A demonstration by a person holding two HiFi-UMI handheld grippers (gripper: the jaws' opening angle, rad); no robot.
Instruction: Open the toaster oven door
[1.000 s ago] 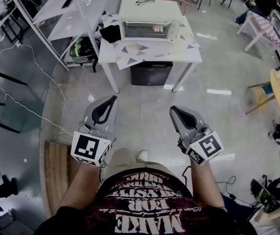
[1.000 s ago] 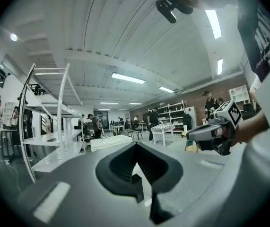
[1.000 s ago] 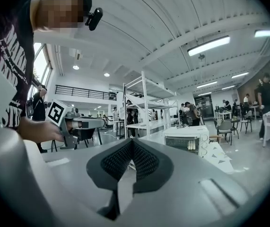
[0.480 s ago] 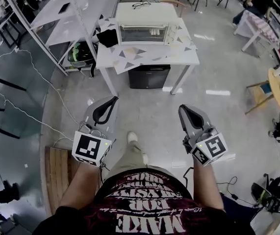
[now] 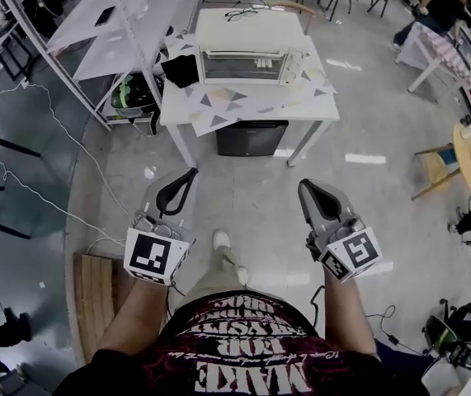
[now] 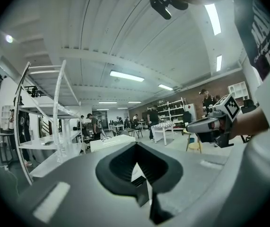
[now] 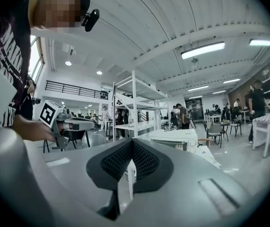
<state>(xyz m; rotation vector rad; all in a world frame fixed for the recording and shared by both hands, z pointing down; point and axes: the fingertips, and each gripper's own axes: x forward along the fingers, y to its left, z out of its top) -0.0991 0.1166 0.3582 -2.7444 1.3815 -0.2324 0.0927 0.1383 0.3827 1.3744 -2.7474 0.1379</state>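
The cream toaster oven (image 5: 243, 44) stands on a white table (image 5: 251, 97) far ahead in the head view, its glass door closed. Both grippers hover at waist height over the floor, well short of the table. The left gripper (image 5: 179, 190) and the right gripper (image 5: 313, 196) are both shut with nothing in them. In the left gripper view the left gripper (image 6: 137, 151) points toward the toaster oven (image 6: 111, 143). In the right gripper view the toaster oven (image 7: 173, 140) shows just beyond the right gripper (image 7: 131, 162).
A black box (image 5: 251, 137) sits under the table. A metal shelving rack (image 5: 128, 23) stands to the left, a wooden pallet (image 5: 95, 295) lies near left, and cables run over the floor. A round stool (image 5: 470, 147) and other people are at the right.
The person has stepped forward, with one foot now showing ahead between the grippers. The right gripper has shifted slightly right. Both grippers stay shut.
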